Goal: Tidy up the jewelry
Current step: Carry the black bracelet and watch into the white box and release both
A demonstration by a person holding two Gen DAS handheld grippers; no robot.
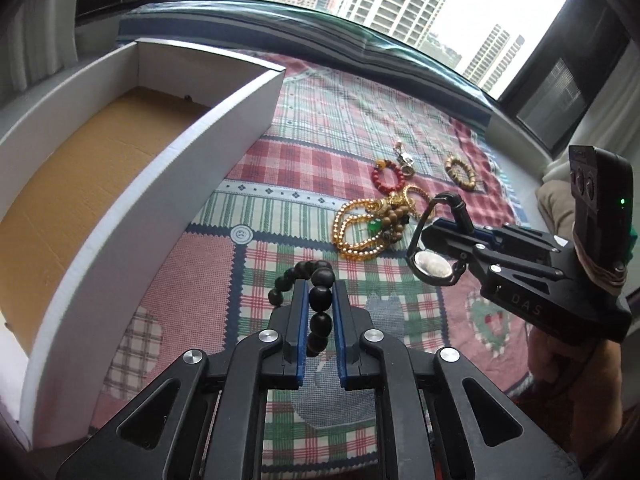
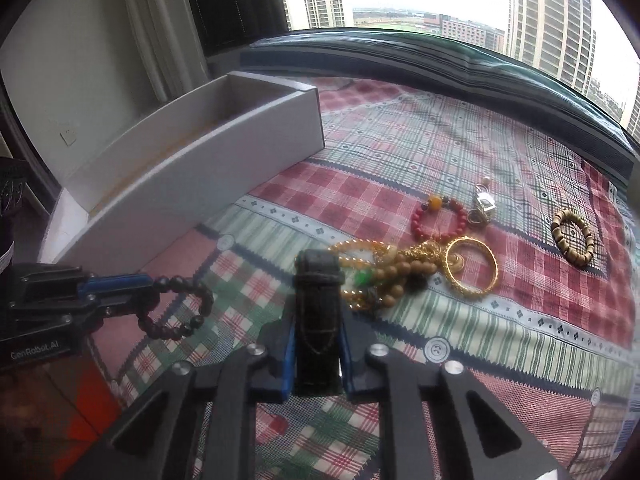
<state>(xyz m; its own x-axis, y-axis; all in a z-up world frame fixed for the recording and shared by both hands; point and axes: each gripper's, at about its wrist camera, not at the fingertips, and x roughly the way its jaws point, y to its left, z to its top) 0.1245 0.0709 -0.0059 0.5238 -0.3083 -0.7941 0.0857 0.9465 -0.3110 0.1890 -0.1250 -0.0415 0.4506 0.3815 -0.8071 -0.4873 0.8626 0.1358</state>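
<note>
My left gripper (image 1: 320,292) is shut on a dark bead bracelet (image 1: 316,280), held above the patchwork cloth; it also shows in the right wrist view (image 2: 176,308). My right gripper (image 2: 318,316) is shut on a black-strapped wristwatch (image 2: 318,304); its round face (image 1: 434,264) shows in the left wrist view. On the cloth lie a tangle of gold and wooden beads with a green stone (image 2: 372,276), a gold bangle (image 2: 472,268), a red bead bracelet (image 2: 438,220), a small charm (image 2: 482,204) and a tan bracelet (image 2: 572,236). The white box (image 1: 168,168) with a brown floor stands at left, empty.
The patchwork cloth (image 1: 320,128) covers a window ledge. A dark cushion edge and the window run along the back. A curtain and wall (image 2: 100,60) stand behind the box (image 2: 224,152).
</note>
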